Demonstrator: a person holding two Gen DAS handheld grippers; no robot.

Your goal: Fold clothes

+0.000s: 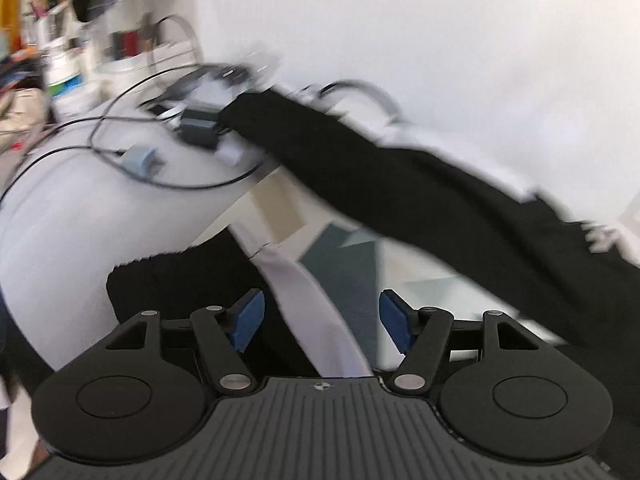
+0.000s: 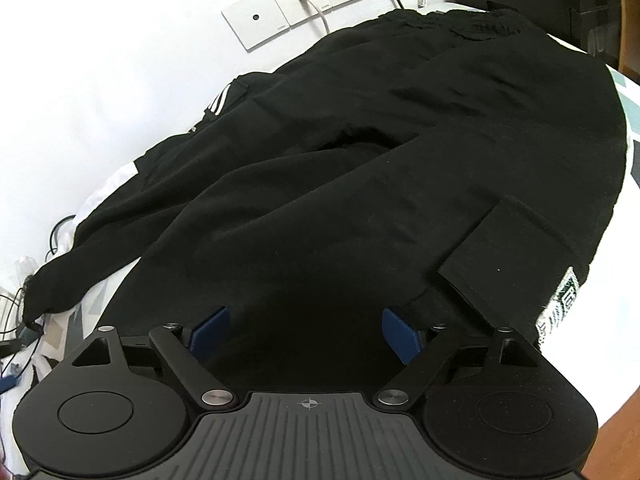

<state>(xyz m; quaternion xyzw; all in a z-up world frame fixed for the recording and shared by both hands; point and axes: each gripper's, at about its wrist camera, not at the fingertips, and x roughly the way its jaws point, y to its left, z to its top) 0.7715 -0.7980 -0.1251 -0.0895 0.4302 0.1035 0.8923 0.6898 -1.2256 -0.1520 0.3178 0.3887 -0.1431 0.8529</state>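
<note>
Black trousers (image 2: 360,152) lie spread across the patterned bed (image 2: 632,100), one leg reaching far left. The right tongs (image 2: 306,334) stand open just above the near fabric. Wall sockets (image 2: 304,4) sit beyond.

Black trousers (image 2: 360,152) lie spread flat across the surface, filling most of the right wrist view. Waistband (image 2: 472,24) at the far end, near the wall. One leg (image 2: 100,240) runs off to the near left, cuff at the left edge. White stripes (image 2: 218,102) on the far-left side. Flat pocket (image 2: 508,256) near right, patterned label (image 2: 560,300) beside it. Left wrist view: blurred.
</note>
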